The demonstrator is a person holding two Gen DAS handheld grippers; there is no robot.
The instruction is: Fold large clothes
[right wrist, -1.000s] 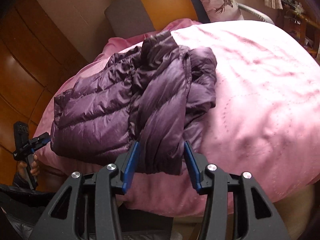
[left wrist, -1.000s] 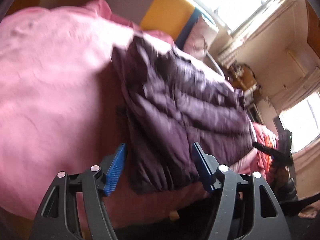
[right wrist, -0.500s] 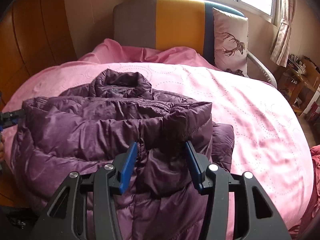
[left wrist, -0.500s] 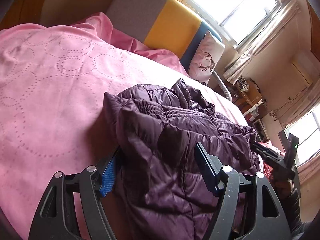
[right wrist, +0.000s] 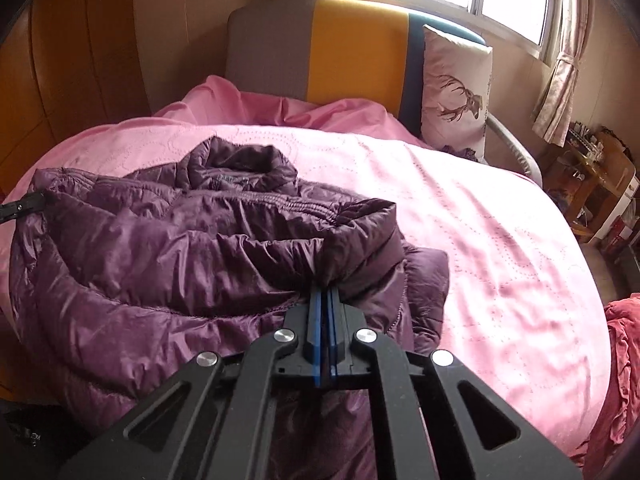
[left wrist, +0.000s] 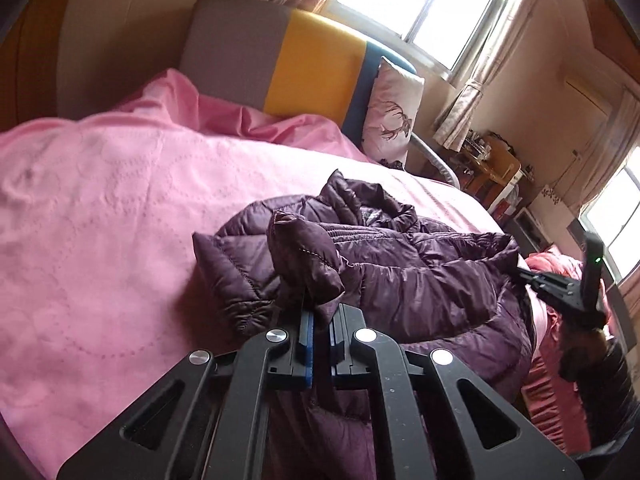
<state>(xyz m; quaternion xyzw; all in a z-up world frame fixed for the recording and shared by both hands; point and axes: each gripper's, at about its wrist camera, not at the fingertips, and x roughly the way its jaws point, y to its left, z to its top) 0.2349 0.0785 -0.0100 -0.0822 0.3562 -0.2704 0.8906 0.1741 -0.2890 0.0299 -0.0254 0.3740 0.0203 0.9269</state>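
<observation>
Pinching the purple puffer jacket (right wrist: pixel 168 248) on the pink bed (right wrist: pixel 500 240) just ahead, the left hand-held gripper (left wrist: pixel 319 312) and right hand-held gripper (right wrist: pixel 326 294) each clamp slick bunched fabric, which may slip free mid-fold.

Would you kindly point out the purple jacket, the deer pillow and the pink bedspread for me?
purple jacket (right wrist: pixel 168 264): right wrist view, on the quilted body.
deer pillow (right wrist: pixel 456 92): right wrist view, on the printed face.
pink bedspread (left wrist: pixel 100 216): left wrist view, on a bare stitched stretch left of the jacket.
</observation>
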